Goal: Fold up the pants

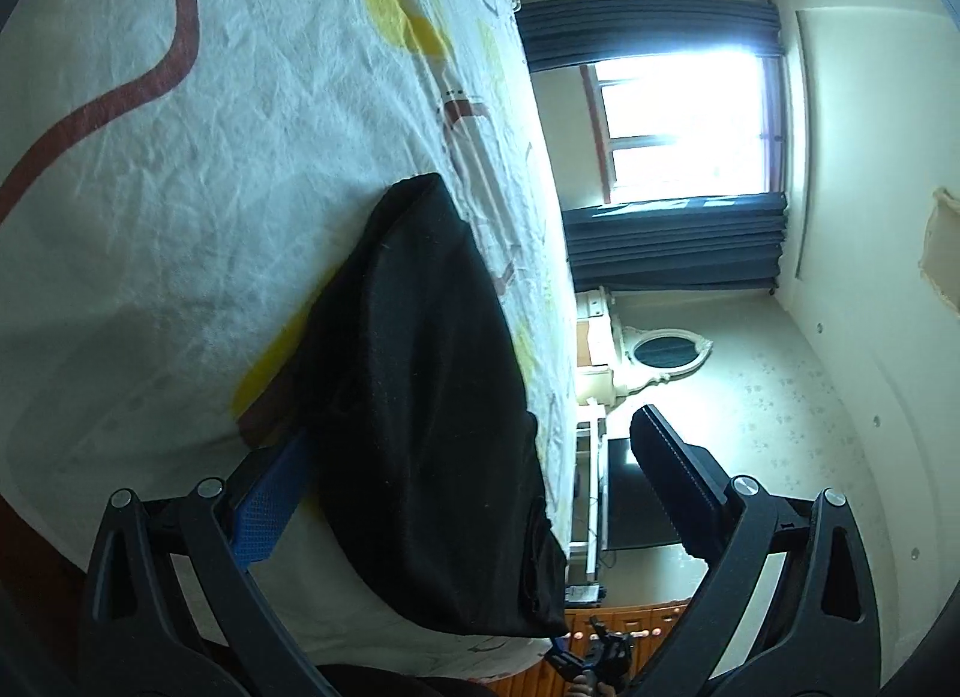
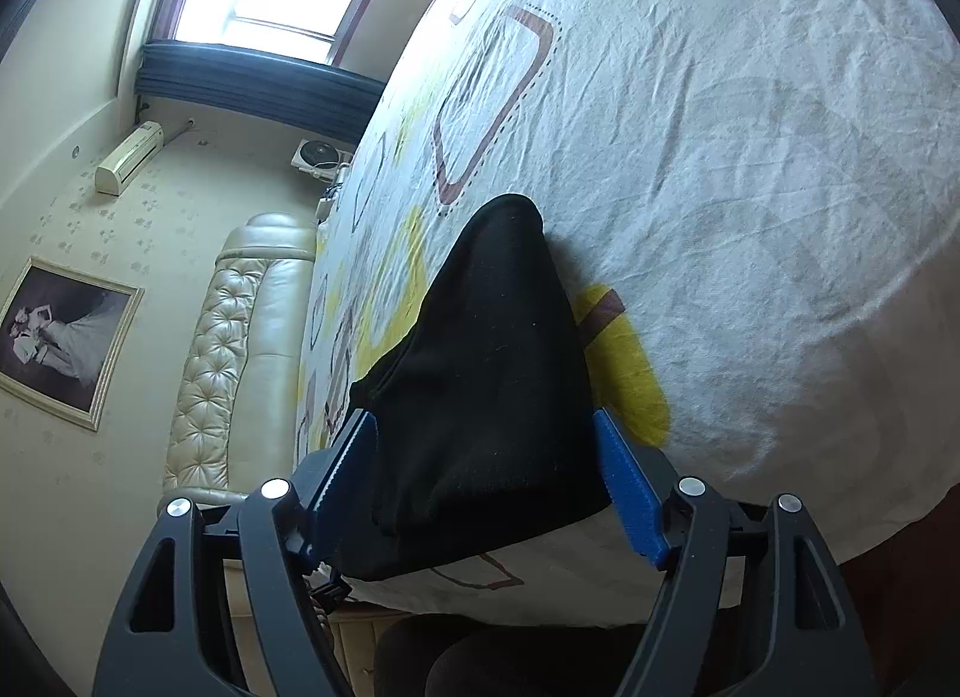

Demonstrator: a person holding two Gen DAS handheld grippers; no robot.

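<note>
**Pants lie folded near the bed's edge**

Pants (image 1: 420, 397), black and folded into a compact bundle, rest on the patterned bedsheet (image 1: 210, 157) close to the bed's near edge. Around that bundle, the right gripper (image 2: 486, 457) has its blue-padded fingers (image 2: 630, 505) spread, with the cloth lying between them and its jaws not pressing. The left gripper (image 1: 474, 469) is spread wide too, one finger (image 1: 270, 505) beside the bundle, the other clear of the bed.

Your pants (image 2: 492, 373) are matt black cloth, faintly linty; the bed sheet (image 2: 750, 169) is creased, matt printed cotton; each tool (image 2: 489, 493) shows ribbed blue pads on matt black plastic
</note>
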